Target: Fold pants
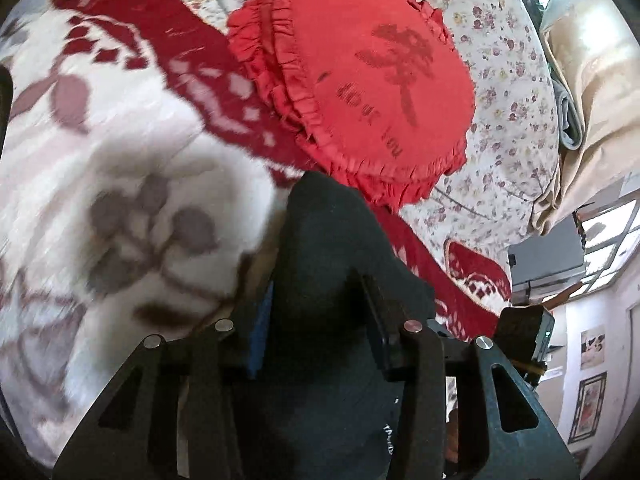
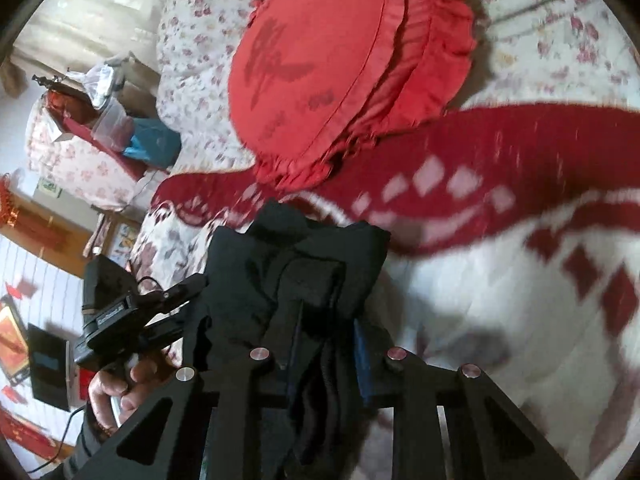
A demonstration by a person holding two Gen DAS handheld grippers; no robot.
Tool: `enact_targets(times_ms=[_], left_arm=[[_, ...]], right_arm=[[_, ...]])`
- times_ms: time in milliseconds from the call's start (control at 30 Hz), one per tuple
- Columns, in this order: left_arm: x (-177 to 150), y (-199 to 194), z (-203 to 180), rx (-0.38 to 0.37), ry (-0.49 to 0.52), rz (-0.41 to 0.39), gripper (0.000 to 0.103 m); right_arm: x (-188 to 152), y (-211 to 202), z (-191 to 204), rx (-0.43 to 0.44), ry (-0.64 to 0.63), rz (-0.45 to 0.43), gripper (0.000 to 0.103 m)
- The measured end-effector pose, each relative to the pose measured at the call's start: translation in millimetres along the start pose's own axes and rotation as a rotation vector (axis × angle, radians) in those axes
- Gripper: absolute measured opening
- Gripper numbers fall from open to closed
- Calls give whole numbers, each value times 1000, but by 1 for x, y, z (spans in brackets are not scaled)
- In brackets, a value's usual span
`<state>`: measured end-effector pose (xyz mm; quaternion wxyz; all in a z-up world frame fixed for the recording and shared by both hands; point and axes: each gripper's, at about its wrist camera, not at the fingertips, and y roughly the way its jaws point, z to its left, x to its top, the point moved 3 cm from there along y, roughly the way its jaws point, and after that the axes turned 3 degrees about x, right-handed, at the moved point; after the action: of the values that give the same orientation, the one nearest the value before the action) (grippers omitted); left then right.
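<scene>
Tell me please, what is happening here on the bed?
A person is folding dark pants over a white and red blanket, with a two-finger gripper in each hand. The left gripper and the right gripper each have bunched dark cloth between the jaws and appear closed on it. The pants are not yet laid flat. A round red cushion lies just beyond, on a flowered quilt.

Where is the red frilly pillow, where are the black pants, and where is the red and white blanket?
red frilly pillow [image 1: 380, 80]: left wrist view, on its flat middle.
black pants [image 2: 296, 272]: right wrist view, on the bunched cloth ahead of the fingers.
red and white blanket [image 1: 132, 152]: left wrist view, on a white patch.
</scene>
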<state>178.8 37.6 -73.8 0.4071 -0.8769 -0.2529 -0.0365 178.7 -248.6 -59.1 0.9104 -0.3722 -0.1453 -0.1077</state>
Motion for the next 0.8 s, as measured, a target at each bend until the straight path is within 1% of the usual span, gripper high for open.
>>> enact_targets(times_ms=[100, 133, 200, 267, 300, 333, 367, 433, 467, 533, 567, 600, 633, 700, 733, 800], left_arm=[[3, 11, 1, 30, 5, 6, 41], [3, 12, 2, 37, 7, 8, 41], [3, 11, 3, 33, 6, 6, 41], [0, 9, 1, 48, 21, -2, 44], [-2, 5, 0, 70, 47, -16, 45], [-4, 1, -3, 93, 73, -36, 45], [-7, -7, -7, 120, 113, -77, 45], [-15, -24, -19, 133, 189, -144, 45], [-19, -31, -27, 111, 226, -164, 45], [-32, -41, -45, 51, 315, -183, 45], [-41, -43, -54, 39, 363, -175, 45], [-48, -40, -59, 43, 398, -148, 45], [-57, -31, -61, 66, 420, -106, 45], [-67, -3, -56, 172, 437, 9, 45], [-68, 9, -54, 222, 444, 45, 45], [-67, 10, -57, 229, 458, 30, 47]], right_arm=[[13, -1, -5, -23, 4, -22, 21], [15, 1, -6, -29, 5, -17, 21], [15, 4, -9, -32, 26, -2, 24], [14, -1, -16, -51, 57, -23, 27], [12, -7, -17, -66, 63, -39, 28], [12, -17, -17, -112, 63, -80, 28], [10, -29, -11, -163, 42, -124, 28], [2, -42, 11, -176, -25, -157, 28], [-4, -45, 25, -171, -69, -152, 28], [-25, -41, 59, -186, -207, -97, 28], [-36, -38, 71, -198, -265, -74, 28], [-47, -34, 82, -211, -314, -45, 28], [-59, -28, 89, -231, -347, -12, 28], [-77, -14, 89, -276, -393, 50, 28], [-82, -2, 81, -313, -385, 104, 28], [-85, 13, 65, -327, -322, 193, 27]])
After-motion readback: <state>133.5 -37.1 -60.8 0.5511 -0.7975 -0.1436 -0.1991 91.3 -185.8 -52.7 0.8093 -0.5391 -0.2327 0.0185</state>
